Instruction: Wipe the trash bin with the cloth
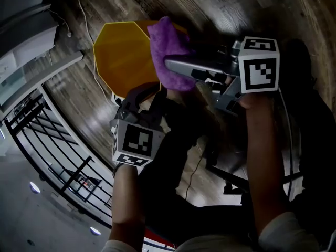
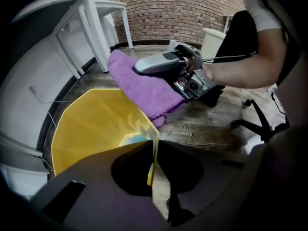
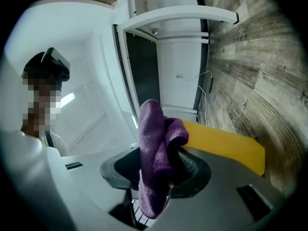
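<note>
The yellow trash bin (image 1: 123,56) stands on the wood floor. My left gripper (image 1: 151,92) reaches down to its near rim. In the left gripper view the jaws (image 2: 153,147) are shut on the bin's thin yellow wall (image 2: 96,129). The purple cloth (image 1: 169,49) hangs over the bin's right edge, pinched in my right gripper (image 1: 170,63). In the right gripper view the cloth (image 3: 153,153) is bunched upright between the shut jaws (image 3: 156,172), with the yellow bin (image 3: 226,141) behind it. From the left gripper view the cloth (image 2: 144,85) drapes below the right gripper (image 2: 161,64).
White table legs (image 2: 91,28) and a brick wall (image 2: 178,13) stand beyond the bin. A white cable (image 1: 79,14) trails on the floor beside it. A black railing (image 1: 52,135) runs at the left. An office chair base (image 2: 260,124) sits at the right.
</note>
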Demonstrator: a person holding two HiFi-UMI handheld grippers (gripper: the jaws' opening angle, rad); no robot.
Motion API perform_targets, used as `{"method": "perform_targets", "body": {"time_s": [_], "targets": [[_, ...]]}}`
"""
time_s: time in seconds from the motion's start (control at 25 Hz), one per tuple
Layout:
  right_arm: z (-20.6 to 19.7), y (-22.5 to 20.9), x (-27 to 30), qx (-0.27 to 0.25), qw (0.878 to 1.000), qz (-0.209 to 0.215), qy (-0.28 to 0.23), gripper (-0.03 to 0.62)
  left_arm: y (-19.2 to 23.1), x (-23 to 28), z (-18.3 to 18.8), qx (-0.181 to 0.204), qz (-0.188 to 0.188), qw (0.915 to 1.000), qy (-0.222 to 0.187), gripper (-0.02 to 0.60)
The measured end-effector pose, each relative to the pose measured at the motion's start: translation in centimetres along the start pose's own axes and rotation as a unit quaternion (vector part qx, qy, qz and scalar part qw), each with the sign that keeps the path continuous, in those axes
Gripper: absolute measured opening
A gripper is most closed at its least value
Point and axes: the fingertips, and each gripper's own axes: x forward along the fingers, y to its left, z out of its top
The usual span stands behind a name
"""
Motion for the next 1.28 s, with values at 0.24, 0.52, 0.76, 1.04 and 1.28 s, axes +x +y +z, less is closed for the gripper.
{"method": "perform_targets", "body": {"time_s": [0.24, 0.52, 0.76, 1.04, 1.28], "targets": [[0.0, -2.9, -0.9, 0.015, 1.0, -0.026, -0.003, 0.161, 0.4, 0.9, 0.7, 0.004, -0.011, 0.9999, -0.003, 0.021], [-1.8, -6.3, -1.2, 0.021, 0.996, -0.084, 0.006, 0.161, 0.1, 0.4, 0.5, 0.01, -0.015, 0.9998, -0.007, 0.015], [-2.9, -8.2, -2.3, 0.01, 0.991, -0.131, 0.021, 0.161, -1.6, -0.4, 0.6, 0.024, -0.042, 0.9987, -0.018, 0.014], [-5.1, -9.6, -2.5, 0.021, 0.986, -0.156, 0.047, 0.161, -4.6, -0.9, 0.1, 0.019, -0.115, 0.9926, -0.033, 0.035], [-5.7, -10.3, -2.9, 0.025, 0.983, -0.172, 0.055, 0.161, -4.9, -1.2, -0.8, 0.015, -0.125, 0.9916, -0.028, 0.032]]}}
